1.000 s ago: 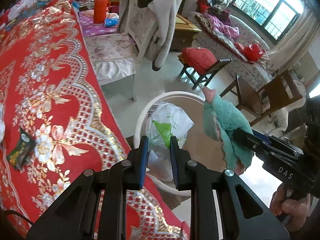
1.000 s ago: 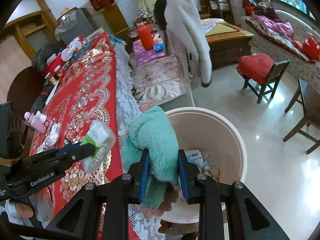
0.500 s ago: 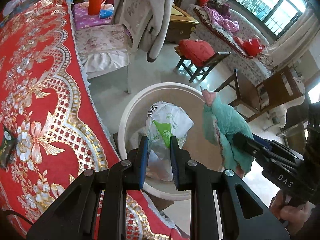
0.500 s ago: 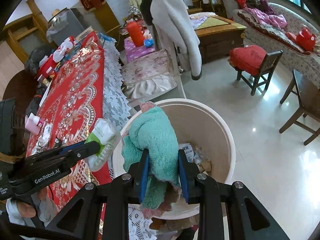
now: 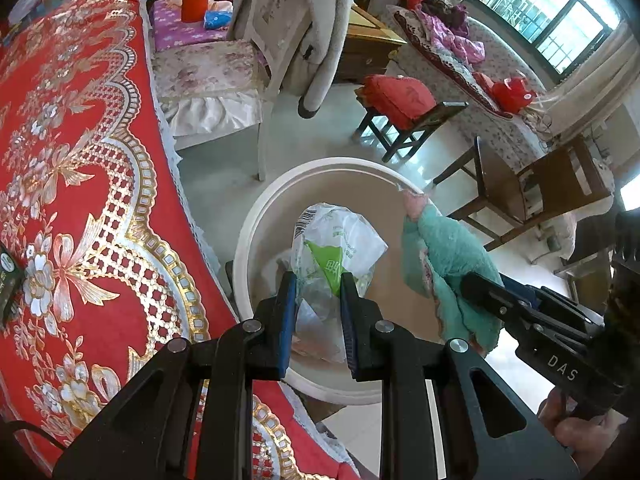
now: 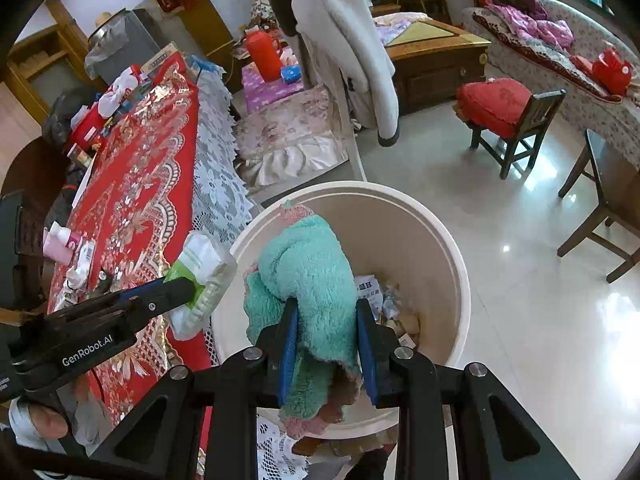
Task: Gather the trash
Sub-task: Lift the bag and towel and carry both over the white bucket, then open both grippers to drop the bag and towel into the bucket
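Observation:
My left gripper point(image 5: 318, 280) is shut on a crumpled clear plastic bag with green print point(image 5: 340, 240), held over the mouth of a round cream bin point(image 5: 256, 232) on the floor beside the table. My right gripper point(image 6: 326, 306) is shut on a fluffy teal cloth with pink trim point(image 6: 308, 264), which hangs above the same bin point(image 6: 452, 248). In the right wrist view the left gripper point(image 6: 190, 282) with its bag point(image 6: 204, 268) sits at the bin's left rim. Paper scraps point(image 6: 380, 296) lie at the bottom of the bin.
A table with a red and gold cloth point(image 5: 72, 160) runs along the left; a dark packet point(image 5: 6, 276) lies on it. Chairs point(image 5: 224, 64), a draped coat point(image 6: 344, 40), a red-cushioned stool point(image 6: 504, 112) and a wooden chair point(image 5: 532, 188) surround the bin on the tiled floor.
Both grippers have sunk slightly toward the bin with their loads still gripped; the bin looms larger and more centred in both views. Neither grip has changed.

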Available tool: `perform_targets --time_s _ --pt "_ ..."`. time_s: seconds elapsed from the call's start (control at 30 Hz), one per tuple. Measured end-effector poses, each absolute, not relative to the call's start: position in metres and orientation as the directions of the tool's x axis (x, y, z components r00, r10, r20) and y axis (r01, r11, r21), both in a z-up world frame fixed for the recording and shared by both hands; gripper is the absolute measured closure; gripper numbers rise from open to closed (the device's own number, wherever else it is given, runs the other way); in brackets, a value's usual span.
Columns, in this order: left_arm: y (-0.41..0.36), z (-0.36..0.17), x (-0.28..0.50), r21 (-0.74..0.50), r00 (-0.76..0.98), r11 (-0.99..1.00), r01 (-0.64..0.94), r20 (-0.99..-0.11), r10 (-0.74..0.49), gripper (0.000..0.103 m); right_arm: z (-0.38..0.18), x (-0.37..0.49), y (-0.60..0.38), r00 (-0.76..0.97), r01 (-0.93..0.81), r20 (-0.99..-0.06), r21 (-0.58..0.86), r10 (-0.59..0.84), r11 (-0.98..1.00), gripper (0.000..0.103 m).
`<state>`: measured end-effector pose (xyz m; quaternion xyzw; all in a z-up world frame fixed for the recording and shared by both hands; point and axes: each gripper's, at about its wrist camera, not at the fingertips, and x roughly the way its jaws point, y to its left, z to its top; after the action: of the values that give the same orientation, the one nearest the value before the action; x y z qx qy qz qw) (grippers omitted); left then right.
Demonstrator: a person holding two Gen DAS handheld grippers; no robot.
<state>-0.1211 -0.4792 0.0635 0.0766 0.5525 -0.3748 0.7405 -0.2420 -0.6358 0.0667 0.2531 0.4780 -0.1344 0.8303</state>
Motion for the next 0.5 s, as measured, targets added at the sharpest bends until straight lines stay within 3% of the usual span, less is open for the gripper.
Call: perform_targets --time_s 0.33,0.37,0.43,0.5 --pt "-0.490 0.059 -0.123 -0.317 0.089 0.696 0.645 -0.873 -0.480 0.083 0.062 -0.241 -0.639 0.491 0.483 -0.871 0.281 0.009 0.829 0.077" --pt "-0.491 0.059 -0.122 -0.321 0.087 0.695 0.643 -0.872 -0.482 0.079 0.061 -0.240 -0.639 0.482 0.484 -0.876 0.267 0.000 0.833 0.076" --pt "-0.491 0.058 -0.121 -0.337 0.071 0.692 0.639 -0.870 -0.489 0.072 0.060 -0.238 -0.639 0.472 0.490 -0.882 0.255 -0.008 0.834 0.054" --pt "-0.491 0.057 -0.120 -0.346 0.062 0.690 0.636 -0.868 -0.492 0.065 0.059 -0.240 -0.642 0.476 0.497 -0.879 0.263 -0.007 0.827 0.049"
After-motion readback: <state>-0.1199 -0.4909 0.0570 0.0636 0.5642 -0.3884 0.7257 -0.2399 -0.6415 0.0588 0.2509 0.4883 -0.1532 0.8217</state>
